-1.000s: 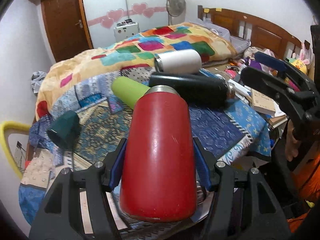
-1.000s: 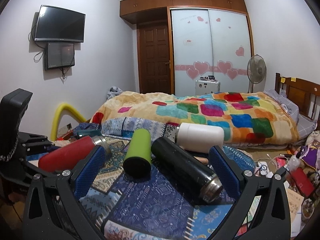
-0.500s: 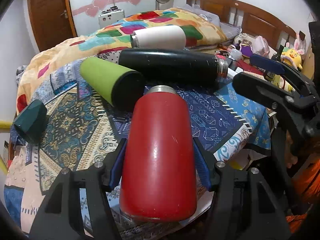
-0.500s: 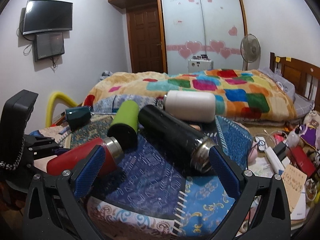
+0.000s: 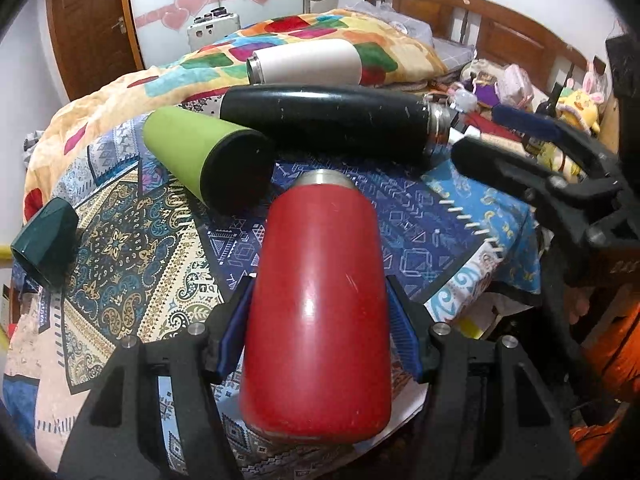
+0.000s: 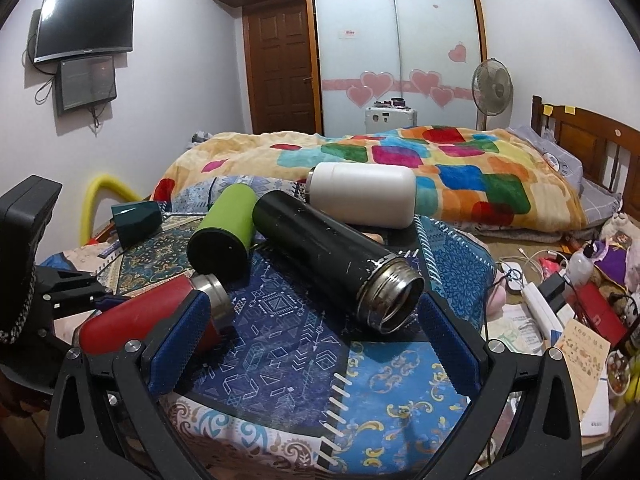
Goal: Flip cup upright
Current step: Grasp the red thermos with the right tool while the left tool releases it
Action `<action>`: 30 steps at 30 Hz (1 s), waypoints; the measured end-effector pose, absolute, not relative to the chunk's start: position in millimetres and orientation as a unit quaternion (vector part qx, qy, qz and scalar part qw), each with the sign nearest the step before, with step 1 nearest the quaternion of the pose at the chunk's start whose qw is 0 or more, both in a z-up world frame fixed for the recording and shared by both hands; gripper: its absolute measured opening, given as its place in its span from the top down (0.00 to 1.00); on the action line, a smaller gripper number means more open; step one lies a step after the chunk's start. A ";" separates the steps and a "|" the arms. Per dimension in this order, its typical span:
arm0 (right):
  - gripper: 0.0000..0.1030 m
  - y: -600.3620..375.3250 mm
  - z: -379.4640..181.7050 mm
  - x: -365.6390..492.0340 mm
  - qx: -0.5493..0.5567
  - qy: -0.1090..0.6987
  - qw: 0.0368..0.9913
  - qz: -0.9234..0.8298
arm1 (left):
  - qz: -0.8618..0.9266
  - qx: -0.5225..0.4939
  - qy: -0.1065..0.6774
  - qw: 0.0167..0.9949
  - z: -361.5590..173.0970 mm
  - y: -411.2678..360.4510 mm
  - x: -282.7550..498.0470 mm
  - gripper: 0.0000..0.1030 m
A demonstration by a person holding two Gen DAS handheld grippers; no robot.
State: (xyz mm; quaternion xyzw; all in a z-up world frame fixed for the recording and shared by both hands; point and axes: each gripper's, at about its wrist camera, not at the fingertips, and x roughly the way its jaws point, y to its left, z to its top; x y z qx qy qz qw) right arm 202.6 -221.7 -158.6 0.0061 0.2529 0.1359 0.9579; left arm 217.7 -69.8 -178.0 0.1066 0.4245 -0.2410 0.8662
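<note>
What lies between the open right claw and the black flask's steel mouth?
Only bare patterned cloth. In the right wrist view, the black flask lies with its mouth facing the right claw, and nothing sits on the stretch between them.

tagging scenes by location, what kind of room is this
A bedroom in a home: a bed with a patchwork quilt and wooden headboard, a sliding wardrobe with heart stickers, and a wall TV.
</note>
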 end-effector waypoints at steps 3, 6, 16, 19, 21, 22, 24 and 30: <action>0.00 -220.7 -159.8 204.6 0.007 0.256 0.957 0.138 | -0.239 0.102 0.413 0.873 -165.0 -65.1 211.3 0.39; 0.00 -216.3 -163.6 206.6 0.005 0.262 0.954 0.143 | -0.224 0.097 0.387 0.889 -146.5 -52.1 204.4 0.38; 0.00 -184.0 -185.6 216.9 -0.006 0.301 0.937 0.179 | -0.135 0.105 0.414 0.894 -167.4 17.8 235.9 0.37; 0.00 -173.6 -186.6 218.4 -0.021 0.302 0.935 0.186 | -0.135 0.098 0.414 0.895 -174.4 24.5 232.7 0.37; 0.00 -169.1 -184.6 219.3 -0.033 0.301 0.934 0.189 | -0.143 0.092 0.415 0.894 -178.5 26.6 228.4 0.37; 0.00 -167.0 -183.9 220.0 -0.039 0.302 0.933 0.191 | -0.146 0.090 0.415 0.894 -179.9 25.6 225.8 0.37; 0.00 -162.6 -183.8 221.1 -0.054 0.303 0.932 0.190 | -0.154 0.087 0.413 0.894 -181.7 23.9 221.5 0.37; 0.00 -163.3 -179.5 219.7 -0.089 0.302 0.931 0.186 | -0.173 0.074 0.401 0.897 -181.2 12.0 201.0 0.37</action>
